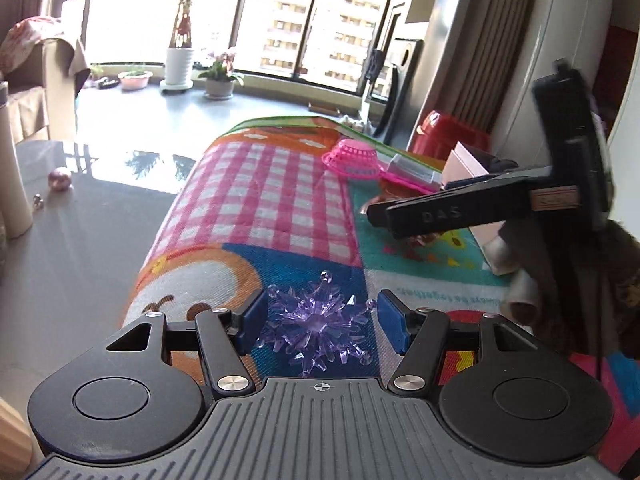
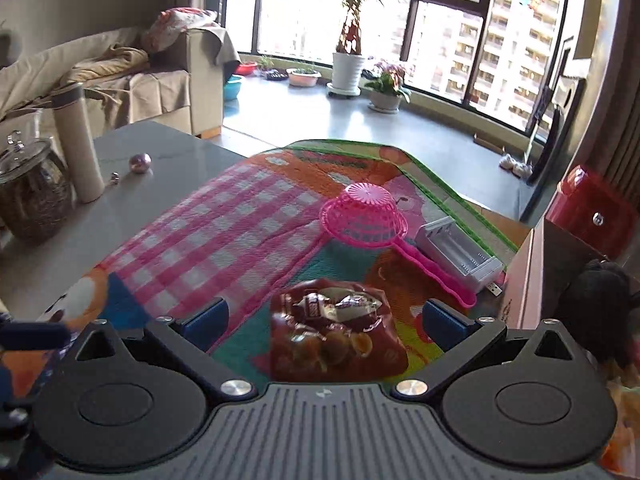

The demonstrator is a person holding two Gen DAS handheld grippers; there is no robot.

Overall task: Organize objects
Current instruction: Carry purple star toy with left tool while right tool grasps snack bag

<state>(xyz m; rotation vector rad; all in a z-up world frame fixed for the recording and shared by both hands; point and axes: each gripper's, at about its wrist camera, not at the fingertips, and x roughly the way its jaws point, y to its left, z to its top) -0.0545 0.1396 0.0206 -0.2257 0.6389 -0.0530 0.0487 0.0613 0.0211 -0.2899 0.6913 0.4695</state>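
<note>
Most of the organizing is judged to be left: a pink colander [image 2: 366,216], a white charger [image 2: 460,254] and a snack packet [image 2: 336,328] are seen loose on the colourful mat [image 2: 240,216] in the middle of the right wrist view, beside a pink box [image 2: 524,280] at the right edge. The mat is spread over a grey table [image 2: 160,148] in a sunlit room, a sofa at upper left and potted plants along the windows at the top. The left gripper [image 1: 320,320] is clenched on a purple crystal snowflake [image 1: 316,322] low in its frame, while the right gripper [image 2: 326,320] is spread wide around the packet, its pads apart from it.
</note>
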